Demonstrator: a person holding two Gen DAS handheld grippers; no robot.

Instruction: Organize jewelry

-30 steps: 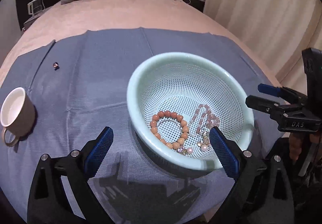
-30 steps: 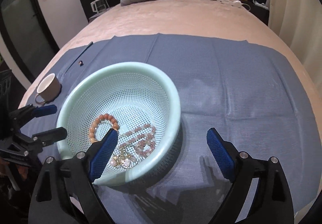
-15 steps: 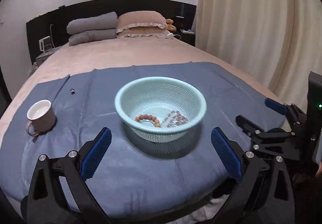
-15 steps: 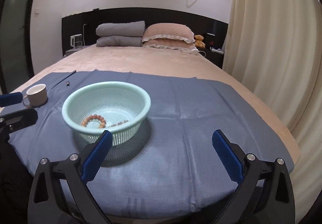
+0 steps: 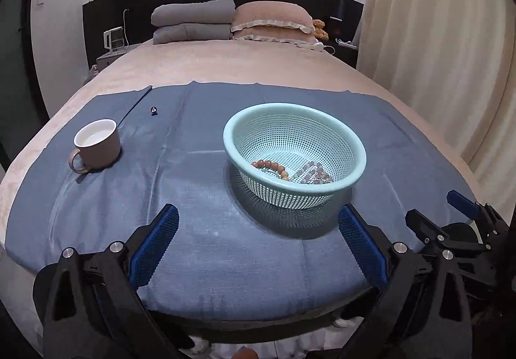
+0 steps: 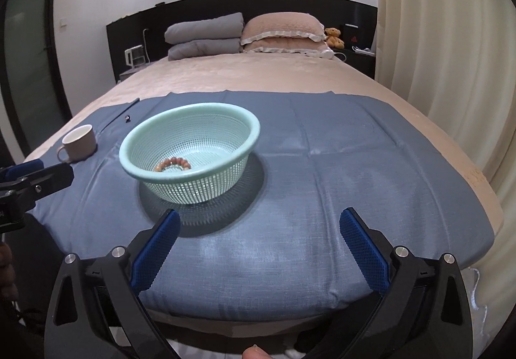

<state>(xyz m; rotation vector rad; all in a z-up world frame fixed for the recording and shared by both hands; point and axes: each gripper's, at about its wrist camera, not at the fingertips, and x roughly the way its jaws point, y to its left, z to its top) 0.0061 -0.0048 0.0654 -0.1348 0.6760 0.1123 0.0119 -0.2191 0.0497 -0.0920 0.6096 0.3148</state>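
Left wrist view: we note both the left gripper [image 5: 258, 231] and right gripper [image 6: 259, 235] spread wide, empty. Bead bracelets [image 5: 270, 166] lie inside the mesh basket [image 5: 254, 115]; we expect tangled strands snagging together.

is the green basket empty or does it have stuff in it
Not empty. The green basket stands upright on the blue cloth with a beaded bracelet and more beaded jewelry inside.

Two black-framed claws, left claw [image 5: 258, 239] and right claw [image 6: 259, 241], with blue textured pads and silver screws.
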